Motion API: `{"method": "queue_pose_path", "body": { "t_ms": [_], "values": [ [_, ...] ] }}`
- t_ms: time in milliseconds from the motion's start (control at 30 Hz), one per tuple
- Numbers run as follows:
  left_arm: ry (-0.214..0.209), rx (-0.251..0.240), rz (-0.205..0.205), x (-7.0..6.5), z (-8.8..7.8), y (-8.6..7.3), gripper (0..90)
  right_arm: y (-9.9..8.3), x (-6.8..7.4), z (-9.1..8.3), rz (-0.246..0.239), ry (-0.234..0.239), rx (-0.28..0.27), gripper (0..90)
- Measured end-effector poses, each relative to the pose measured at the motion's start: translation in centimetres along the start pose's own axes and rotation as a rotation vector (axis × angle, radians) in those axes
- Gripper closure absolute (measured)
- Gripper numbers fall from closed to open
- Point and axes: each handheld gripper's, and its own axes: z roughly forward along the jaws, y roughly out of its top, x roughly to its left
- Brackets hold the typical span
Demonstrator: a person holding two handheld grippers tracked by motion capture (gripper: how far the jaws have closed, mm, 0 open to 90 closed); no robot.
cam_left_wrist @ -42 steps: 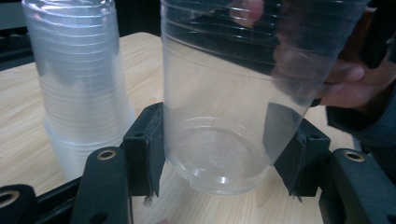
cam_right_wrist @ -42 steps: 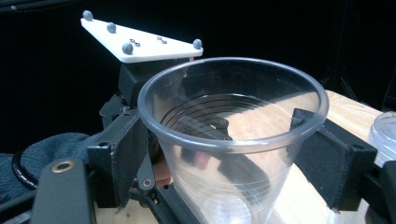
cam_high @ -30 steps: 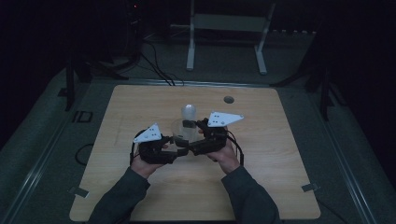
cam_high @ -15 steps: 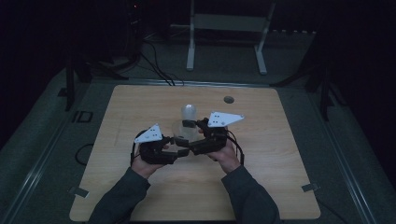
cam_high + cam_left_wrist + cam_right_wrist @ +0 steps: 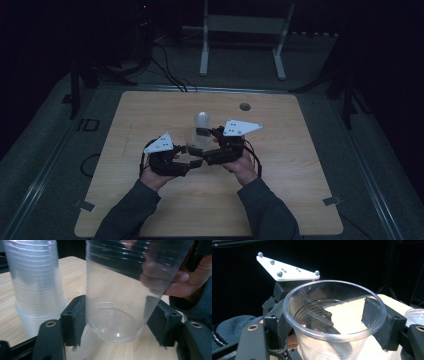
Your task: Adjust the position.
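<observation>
A clear plastic cup (image 5: 193,140) is held over the middle of the wooden table (image 5: 280,200) between both grippers. My left gripper (image 5: 116,317) has its jaws pressed against the cup's lower wall (image 5: 117,302), just above its base. My right gripper (image 5: 325,322) grips the same cup (image 5: 332,315) just under its rim, from the opposite side. In the high view the left gripper (image 5: 186,158) and right gripper (image 5: 208,150) meet at the cup. A stack of upturned clear cups (image 5: 202,121) stands just behind it, and the stack (image 5: 35,290) is at the left in the left gripper view.
A small dark round hole (image 5: 244,106) marks the table near its far edge. A white metal stand (image 5: 242,37) and cables lie on the dark floor beyond the table. A sleeve and fingers (image 5: 182,282) are visible behind the cup.
</observation>
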Motion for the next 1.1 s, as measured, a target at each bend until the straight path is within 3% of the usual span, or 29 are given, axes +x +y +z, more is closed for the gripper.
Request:
{"method": "queue_pose_path", "body": {
  "t_ms": [300, 1100],
  "values": [
    [0.068, 0.007, 0.006, 0.2, -0.3, 0.0, 26.7, 0.0, -0.2, -0.4, -0.001, -0.039, -0.002, 26.7],
    [0.13, -0.041, -0.009, 1.1, -2.3, 0.2, 26.6, -0.3, -0.6, -2.0, -0.022, -0.126, 0.0, 27.0]
  ]
}}
